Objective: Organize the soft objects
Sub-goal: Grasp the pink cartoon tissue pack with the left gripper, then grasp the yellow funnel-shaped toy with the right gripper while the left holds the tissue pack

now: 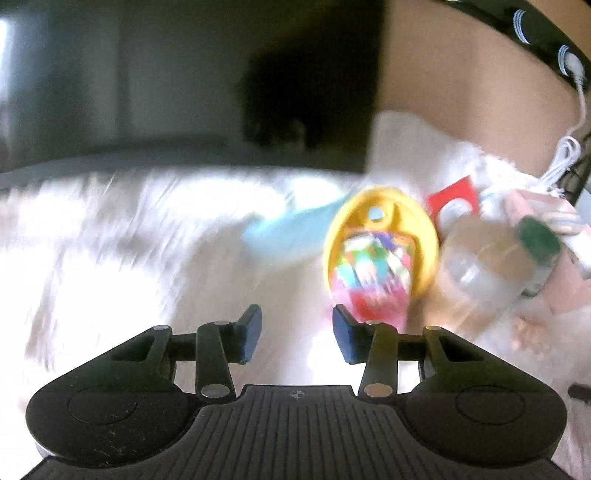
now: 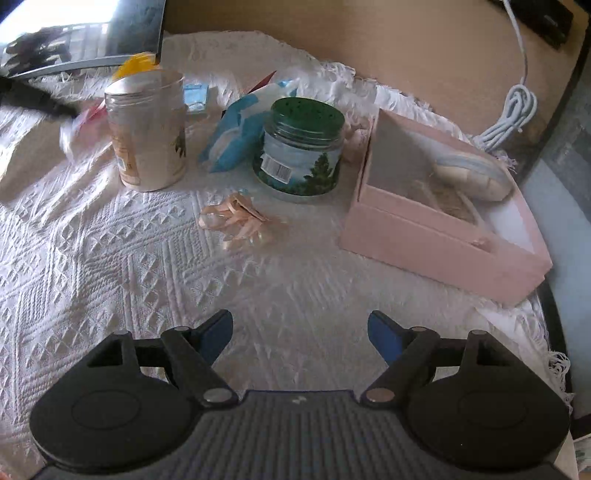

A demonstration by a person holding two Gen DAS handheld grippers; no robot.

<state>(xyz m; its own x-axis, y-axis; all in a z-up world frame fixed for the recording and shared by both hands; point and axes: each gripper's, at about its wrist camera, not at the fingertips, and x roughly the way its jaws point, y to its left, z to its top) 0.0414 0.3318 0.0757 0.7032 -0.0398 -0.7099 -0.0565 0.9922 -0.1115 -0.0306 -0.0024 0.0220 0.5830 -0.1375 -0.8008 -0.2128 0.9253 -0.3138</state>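
Observation:
My left gripper (image 1: 297, 334) is open and empty over the white bedspread (image 1: 129, 240); the view is blurred by motion. A yellow-framed colourful packet (image 1: 380, 251) lies just ahead of its right finger, beside a light blue soft item (image 1: 288, 229). My right gripper (image 2: 301, 334) is open and empty above the bedspread (image 2: 110, 258). Ahead of it lie a peach ribbon bundle (image 2: 236, 218), a blue-and-white soft pack (image 2: 236, 136) and an open pink box (image 2: 436, 221) holding a pale soft item (image 2: 472, 173).
A tall clear jar (image 2: 147, 129) and a green-lidded jar (image 2: 301, 147) stand at the back; both also show blurred in the left view (image 1: 476, 273). A white cable (image 2: 509, 114) lies by the wall. A dark screen (image 2: 81, 33) stands at the far left.

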